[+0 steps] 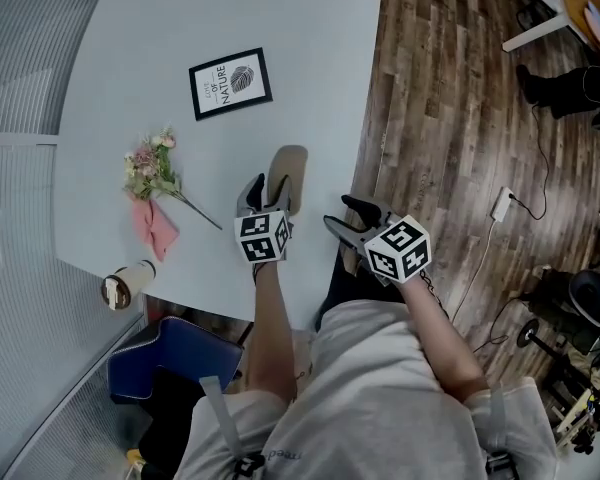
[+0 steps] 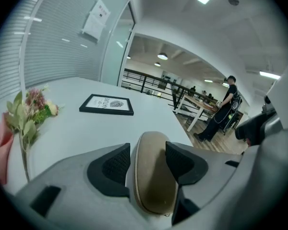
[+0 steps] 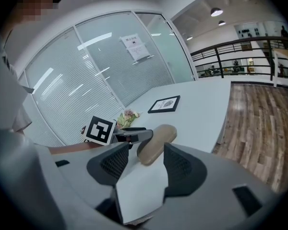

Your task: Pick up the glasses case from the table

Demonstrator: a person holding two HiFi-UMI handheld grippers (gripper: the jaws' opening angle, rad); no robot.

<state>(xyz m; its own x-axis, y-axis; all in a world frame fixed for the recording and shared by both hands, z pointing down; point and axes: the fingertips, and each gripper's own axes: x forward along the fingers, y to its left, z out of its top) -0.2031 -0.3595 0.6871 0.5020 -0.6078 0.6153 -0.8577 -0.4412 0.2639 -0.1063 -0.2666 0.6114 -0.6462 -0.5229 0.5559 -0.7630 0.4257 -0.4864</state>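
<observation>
Here we have the glasses case (image 1: 288,164) lying on the table (image 1: 120,78) close to its near edge, with its long axis running near to far. Our left gripper (image 2: 148,159) straddles its near end, jaws spread with a pad on either side, not yet squeezing as far as we can judge. Our right gripper (image 3: 146,164) hangs released and empty just to the right. The left is nearer, so closing across the short width should do.

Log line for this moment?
phase: reach | left gripper: open, straddling case on table | right gripper: open, empty | case: not lifted
</observation>
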